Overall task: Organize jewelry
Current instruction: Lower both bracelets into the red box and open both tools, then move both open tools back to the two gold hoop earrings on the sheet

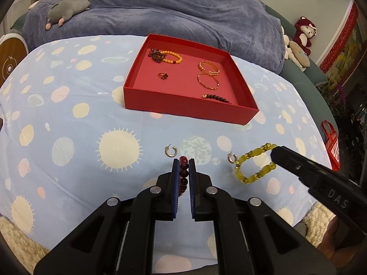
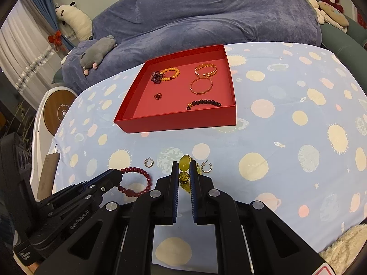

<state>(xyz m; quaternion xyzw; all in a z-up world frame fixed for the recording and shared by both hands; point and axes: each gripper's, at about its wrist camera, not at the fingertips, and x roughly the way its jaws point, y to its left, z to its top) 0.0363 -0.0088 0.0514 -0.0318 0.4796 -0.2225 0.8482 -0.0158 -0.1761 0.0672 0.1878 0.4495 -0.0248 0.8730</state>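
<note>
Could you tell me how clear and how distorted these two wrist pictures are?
Left wrist view: sharp and evenly lit, strong fisheye bowing of the red box, dark corners; the left gripper clamps the red bracelet. Right wrist view: equally sharp, similar bowing; the right gripper pinches the yellow bracelet.

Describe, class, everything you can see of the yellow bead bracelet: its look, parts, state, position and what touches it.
The yellow bead bracelet is a loop of translucent yellow beads, smooth oval ones alternating with smaller faceted ones, glassy or plastic in look. It lies outside the red box, on the planet-print sheet, close to a silver hoop earring. The right gripper has closed its fingers on one side of the loop.
</note>
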